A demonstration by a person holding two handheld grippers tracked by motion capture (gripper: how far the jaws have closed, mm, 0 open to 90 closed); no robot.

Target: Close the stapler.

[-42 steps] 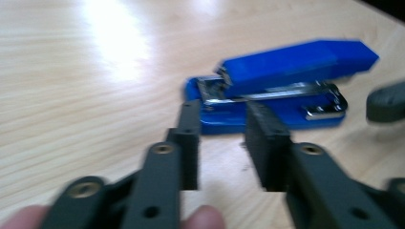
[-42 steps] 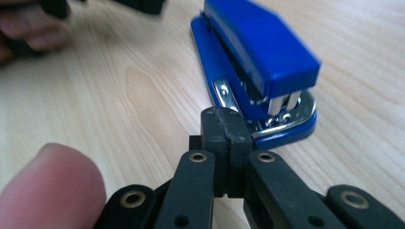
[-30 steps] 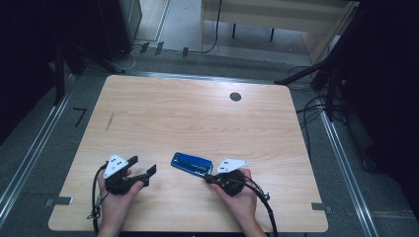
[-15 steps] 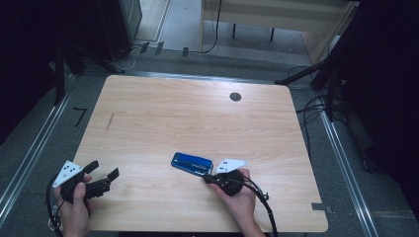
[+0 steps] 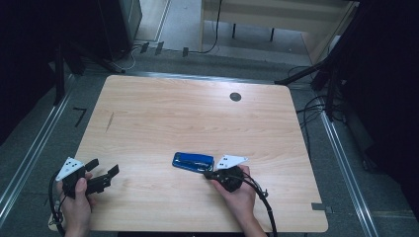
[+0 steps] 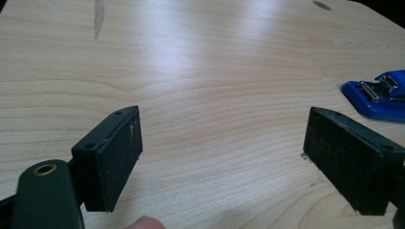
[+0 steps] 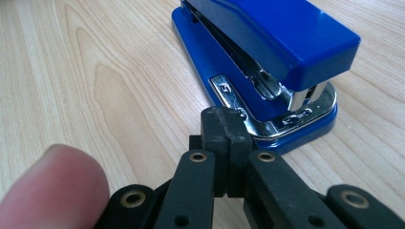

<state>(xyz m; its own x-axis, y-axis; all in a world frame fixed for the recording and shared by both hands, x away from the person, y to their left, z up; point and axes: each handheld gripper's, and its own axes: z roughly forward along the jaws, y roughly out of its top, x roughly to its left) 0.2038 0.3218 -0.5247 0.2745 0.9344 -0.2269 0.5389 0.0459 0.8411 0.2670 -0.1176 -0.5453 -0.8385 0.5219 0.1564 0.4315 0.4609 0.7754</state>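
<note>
Stapler (image 5: 193,161) lies near the front middle of the table (image 5: 197,113); the right gripper (image 5: 211,174), jaws pressed together on nothing, has its tips at the stapler's front end, so I judge a nudge in hand. The left gripper (image 5: 104,171) hovers released, well apart at the front left; next the right must spread its jaws to grasp the body, or push squarely.

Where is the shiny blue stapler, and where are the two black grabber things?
Blue metal-and-plastic stapler (image 5: 193,161): high view, on its blue top.
Left black two-jaw gripper (image 5: 104,171): high view, midway between its open jaw tips.
Right black two-jaw gripper (image 7: 224,125): right gripper view, where its shut tips meet.
</note>
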